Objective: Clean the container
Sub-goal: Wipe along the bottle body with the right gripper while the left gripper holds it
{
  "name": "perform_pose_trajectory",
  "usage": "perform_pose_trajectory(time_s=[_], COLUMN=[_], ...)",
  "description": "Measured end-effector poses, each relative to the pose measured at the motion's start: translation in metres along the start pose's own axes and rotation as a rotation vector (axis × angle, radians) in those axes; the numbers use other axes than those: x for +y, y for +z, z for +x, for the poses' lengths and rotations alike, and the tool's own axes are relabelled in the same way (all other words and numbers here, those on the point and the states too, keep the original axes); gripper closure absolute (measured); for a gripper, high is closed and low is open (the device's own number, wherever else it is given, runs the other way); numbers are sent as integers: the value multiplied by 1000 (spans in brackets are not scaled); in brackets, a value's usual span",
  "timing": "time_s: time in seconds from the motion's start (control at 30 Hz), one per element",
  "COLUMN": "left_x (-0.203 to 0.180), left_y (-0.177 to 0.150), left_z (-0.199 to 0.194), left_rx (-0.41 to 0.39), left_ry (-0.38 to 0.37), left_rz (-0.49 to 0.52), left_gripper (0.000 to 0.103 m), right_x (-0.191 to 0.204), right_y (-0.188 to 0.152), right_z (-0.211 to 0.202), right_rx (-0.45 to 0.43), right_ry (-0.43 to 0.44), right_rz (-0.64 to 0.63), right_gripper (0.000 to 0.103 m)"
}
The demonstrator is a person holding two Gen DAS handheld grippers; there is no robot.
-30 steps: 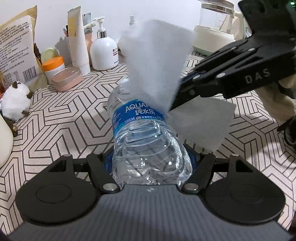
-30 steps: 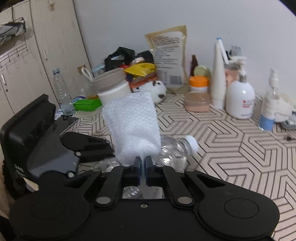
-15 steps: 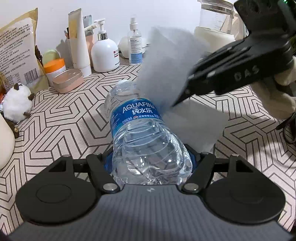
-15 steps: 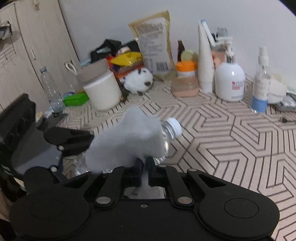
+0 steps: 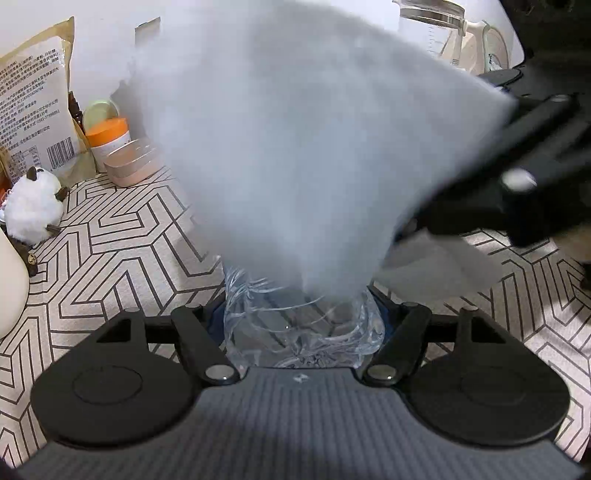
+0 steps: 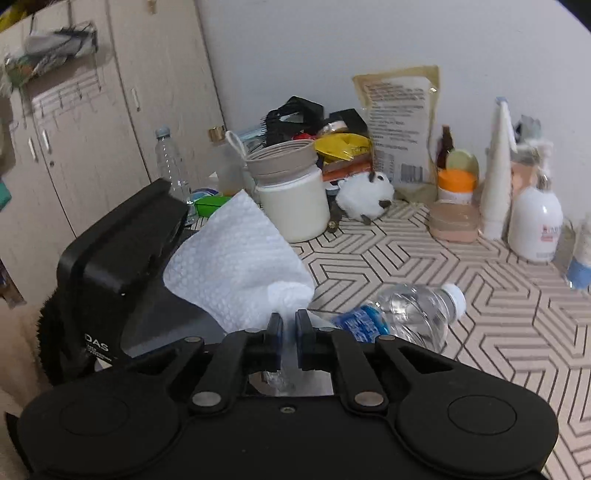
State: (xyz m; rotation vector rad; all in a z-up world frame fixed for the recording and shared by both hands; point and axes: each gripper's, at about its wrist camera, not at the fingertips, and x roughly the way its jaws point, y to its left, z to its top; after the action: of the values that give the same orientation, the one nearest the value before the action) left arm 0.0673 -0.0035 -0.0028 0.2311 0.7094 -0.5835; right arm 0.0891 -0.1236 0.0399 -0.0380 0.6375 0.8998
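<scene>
A clear water bottle (image 5: 299, 325) with a blue label lies on its side, its white cap pointing away. My left gripper (image 5: 301, 321) is shut on the bottle's base. A white textured wipe (image 5: 295, 147), blurred, hangs over the bottle and hides its label and neck in the left wrist view. My right gripper (image 6: 290, 325) is shut on the wipe's (image 6: 236, 258) lower corner, its fingers a narrow slit apart. In the right wrist view the bottle (image 6: 402, 314) shows just right of the fingers. The left gripper's black housing (image 6: 122, 251) stands behind the wipe.
The patterned tabletop (image 6: 498, 332) has clutter along the wall: a white jar (image 6: 295, 206), a plush toy (image 6: 365, 195), an orange-lidded jar (image 5: 109, 140), a pink case (image 5: 133, 166), a pump bottle (image 6: 535, 225), a kettle (image 5: 454, 33). Cupboard doors (image 6: 74, 129) stand at the left.
The right gripper has swept the wipe across the bottle toward the left camera, so it now covers the label. The left gripper and the bottle have stayed put.
</scene>
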Motion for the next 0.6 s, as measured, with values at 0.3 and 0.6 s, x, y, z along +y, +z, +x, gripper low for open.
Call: perform_pose_trajectory(time_s=[0.3, 0.6], left_x=[0, 4], left_y=[4, 1], left_z=[4, -2], left_rx=[1, -1], left_ry=[-1, 7], left_rz=[-1, -10], left_gripper=[31, 29], right_x=[-50, -33], right_y=[-13, -16], right_z=[1, 9], right_rx=[90, 121], right_ry=[-106, -157], right_rz=[136, 70], right_gripper=[93, 93])
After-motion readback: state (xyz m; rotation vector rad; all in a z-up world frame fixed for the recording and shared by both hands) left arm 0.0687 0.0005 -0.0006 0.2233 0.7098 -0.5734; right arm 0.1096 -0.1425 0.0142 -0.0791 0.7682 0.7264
